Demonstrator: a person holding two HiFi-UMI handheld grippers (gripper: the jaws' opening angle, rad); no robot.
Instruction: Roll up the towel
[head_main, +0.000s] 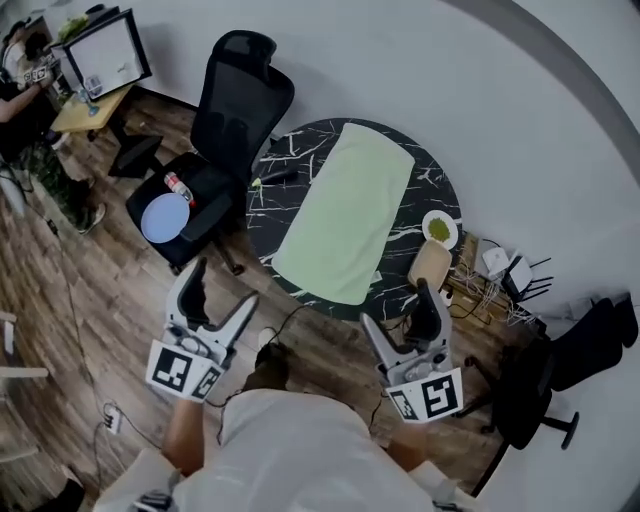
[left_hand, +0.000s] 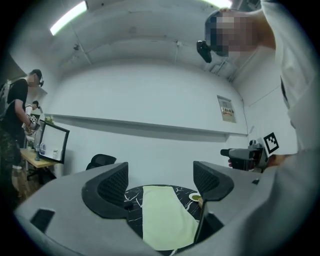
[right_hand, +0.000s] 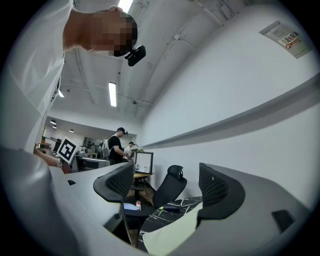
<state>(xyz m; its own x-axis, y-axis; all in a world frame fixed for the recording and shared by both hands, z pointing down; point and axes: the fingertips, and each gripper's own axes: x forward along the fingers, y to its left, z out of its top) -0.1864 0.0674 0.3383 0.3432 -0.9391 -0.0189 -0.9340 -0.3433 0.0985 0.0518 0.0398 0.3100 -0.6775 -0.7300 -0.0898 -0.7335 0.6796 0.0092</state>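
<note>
Evidently nothing was yet rolled: the green towel (head_main: 345, 215) was spread flat on the marble table (head_main: 290, 150), and the left gripper (head_main: 222, 292) and right gripper (head_main: 398, 318) were held wide open, empty, short of it.

Left gripper (head_main: 222, 285) sits lower left of the head view, jaws spread wide and empty, tips pointing up-frame. Right gripper (head_main: 397, 308) is lower right at about the same height, jaws also wide apart and empty, tips up-frame. Both are held in air, well apart from each other. Their marker cubes face the camera. Left forearm (head_main: 180, 435) runs to the bottom edge; the right arm is mostly hidden.
</note>
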